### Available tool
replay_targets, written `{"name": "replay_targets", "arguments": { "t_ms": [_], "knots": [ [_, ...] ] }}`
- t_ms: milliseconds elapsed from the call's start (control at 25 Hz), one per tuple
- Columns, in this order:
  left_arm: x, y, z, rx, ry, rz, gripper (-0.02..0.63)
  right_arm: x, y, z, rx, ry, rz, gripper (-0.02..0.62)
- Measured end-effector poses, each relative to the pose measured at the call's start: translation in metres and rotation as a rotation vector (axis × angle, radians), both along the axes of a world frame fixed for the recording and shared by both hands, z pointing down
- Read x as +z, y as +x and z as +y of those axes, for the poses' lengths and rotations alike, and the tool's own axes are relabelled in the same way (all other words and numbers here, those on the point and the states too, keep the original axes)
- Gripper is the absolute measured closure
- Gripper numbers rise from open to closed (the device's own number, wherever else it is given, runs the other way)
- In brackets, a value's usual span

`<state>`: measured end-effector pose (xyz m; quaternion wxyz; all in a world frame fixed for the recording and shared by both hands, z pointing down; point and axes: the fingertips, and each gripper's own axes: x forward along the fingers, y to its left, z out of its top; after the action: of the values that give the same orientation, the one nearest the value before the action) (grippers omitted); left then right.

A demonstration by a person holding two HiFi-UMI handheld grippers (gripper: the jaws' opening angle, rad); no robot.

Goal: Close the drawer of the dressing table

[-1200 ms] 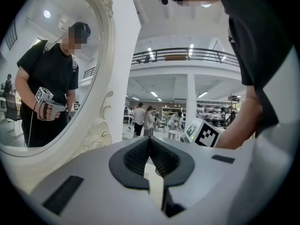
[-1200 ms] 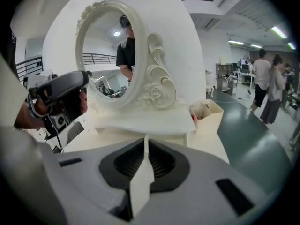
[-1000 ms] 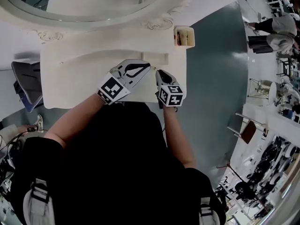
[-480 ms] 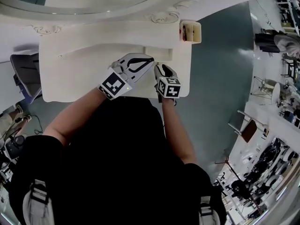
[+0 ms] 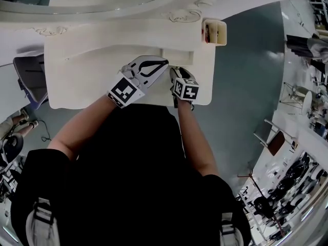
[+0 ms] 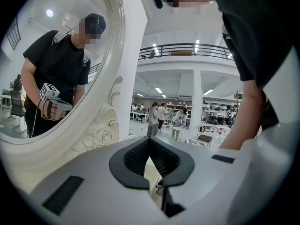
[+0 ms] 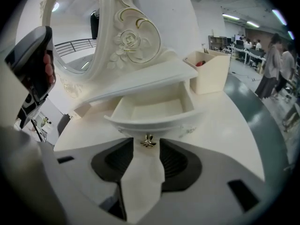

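Right gripper view: shows the right gripper (image 7: 147,147) with jaws wide and opening, pads clear of the small gold knob (image 7: 148,142) that sits between their tips with a sliver of gap on either side. Just past the knob, meets the curved front of the drawer (image 7: 154,125), standing well out from under the shelf in the middle of the frame and bare inside as far as can be seen. Further out, takes in the dressing table (image 7: 225,125) spreading to lower right, an open box (image 7: 209,74) at right of centre, and the carved mirror frame (image 7: 129,36) rising at upper left.

Left gripper view: puts the left gripper (image 6: 150,142) at lower centre with pad tips together and nothing between them, aimed past the mirror (image 6: 56,55) at upper left, away from the drawer.

Head view: places both tools side by side in the middle of the frame, left gripper (image 5: 154,68) and right gripper (image 5: 177,74), with the drawer (image 5: 179,57) just above the right one.

On handling: probably a light, rigid, painted box on simple runners, likely to slide with little effort yet liable to bind if pushed off-centre. Best taken at the middle of the front, either pinched on the knob or pressed flat beside it. Looks delicate, that knob, small and ornate, so calls for a gentle grip; the smooth paint may let the pads skid.
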<state>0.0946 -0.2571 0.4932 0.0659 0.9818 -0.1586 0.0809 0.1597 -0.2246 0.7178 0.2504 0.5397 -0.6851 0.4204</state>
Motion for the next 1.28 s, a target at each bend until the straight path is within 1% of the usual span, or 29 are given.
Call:
{"name": "replay_targets", "arguments": {
  "t_ms": [160,280,360,800,1280],
  "knots": [
    [0.003,-0.001,-0.002,-0.009,-0.006,-0.008,0.614,0.009,0.002,0.000,0.001,-0.032,0.006,0.437],
    [0.005,-0.001,-0.003,-0.017,-0.009,-0.011,0.614,0.013,0.001,0.000,-0.006,-0.048,0.000,0.475],
    [0.005,-0.001,-0.003,-0.020,-0.011,-0.012,0.614,0.012,0.001,0.000,-0.011,-0.048,-0.005,0.484],
    [0.005,0.001,-0.007,-0.041,-0.015,-0.009,0.614,0.008,0.004,-0.007,-0.017,-0.039,-0.017,0.492],
    [0.006,0.000,-0.018,-0.074,-0.024,-0.013,0.614,0.006,0.006,-0.037,-0.013,-0.025,-0.040,0.497]
  ]
}}
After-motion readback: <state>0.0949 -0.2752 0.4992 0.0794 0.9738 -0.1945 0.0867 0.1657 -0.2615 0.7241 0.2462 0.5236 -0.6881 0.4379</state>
